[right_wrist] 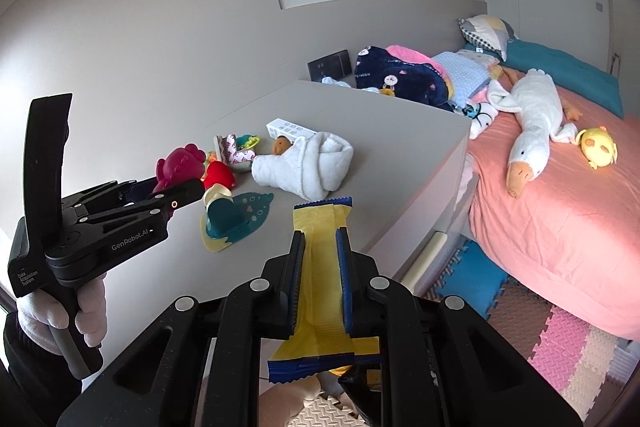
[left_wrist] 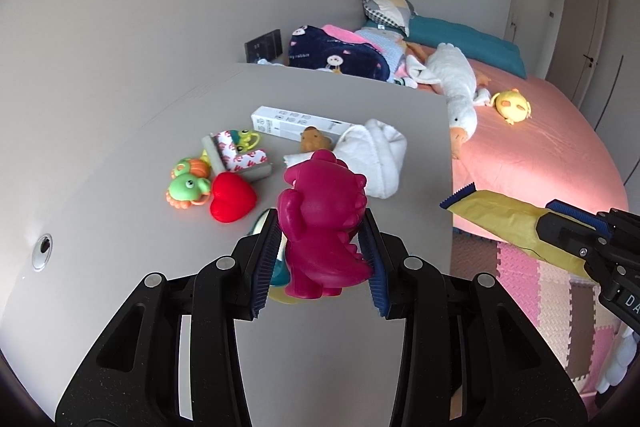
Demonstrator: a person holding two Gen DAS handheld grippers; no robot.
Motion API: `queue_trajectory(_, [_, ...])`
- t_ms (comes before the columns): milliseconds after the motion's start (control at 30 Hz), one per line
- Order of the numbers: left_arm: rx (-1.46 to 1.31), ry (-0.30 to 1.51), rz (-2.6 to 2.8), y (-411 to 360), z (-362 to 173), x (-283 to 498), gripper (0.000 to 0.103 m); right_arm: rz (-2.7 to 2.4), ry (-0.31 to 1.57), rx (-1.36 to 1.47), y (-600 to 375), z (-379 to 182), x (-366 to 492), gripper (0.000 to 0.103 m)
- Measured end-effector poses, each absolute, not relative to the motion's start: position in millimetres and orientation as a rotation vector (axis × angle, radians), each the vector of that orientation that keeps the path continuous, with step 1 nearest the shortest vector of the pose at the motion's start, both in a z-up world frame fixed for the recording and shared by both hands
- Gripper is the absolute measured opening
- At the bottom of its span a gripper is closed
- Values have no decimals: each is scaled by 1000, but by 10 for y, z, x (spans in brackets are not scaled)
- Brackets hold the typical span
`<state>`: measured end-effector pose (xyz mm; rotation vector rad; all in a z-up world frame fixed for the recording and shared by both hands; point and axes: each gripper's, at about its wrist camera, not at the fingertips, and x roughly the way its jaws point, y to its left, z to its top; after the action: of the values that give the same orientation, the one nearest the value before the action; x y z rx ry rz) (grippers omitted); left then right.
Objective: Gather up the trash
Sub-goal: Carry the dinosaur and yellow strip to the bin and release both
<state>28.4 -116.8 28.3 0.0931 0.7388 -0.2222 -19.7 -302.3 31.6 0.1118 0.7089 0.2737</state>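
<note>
My left gripper is shut on a magenta dinosaur toy and holds it upright above the grey table; gripper and toy also show in the right wrist view. My right gripper is shut on a yellow snack wrapper with blue ends, held over the table's near right edge. The wrapper and the right gripper's fingers show at the right of the left wrist view.
On the table lie a red heart, green and orange toys, a white box, a rolled white towel and a teal toy. A pink bed with plush toys stands right, over foam floor mats.
</note>
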Motion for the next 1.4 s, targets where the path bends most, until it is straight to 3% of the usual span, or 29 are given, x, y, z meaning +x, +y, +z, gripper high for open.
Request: queue_trajectory(1400, [339, 861, -631, -3249, -184, -51, 39, -74, 726, 264, -4696, 44, -747, 17])
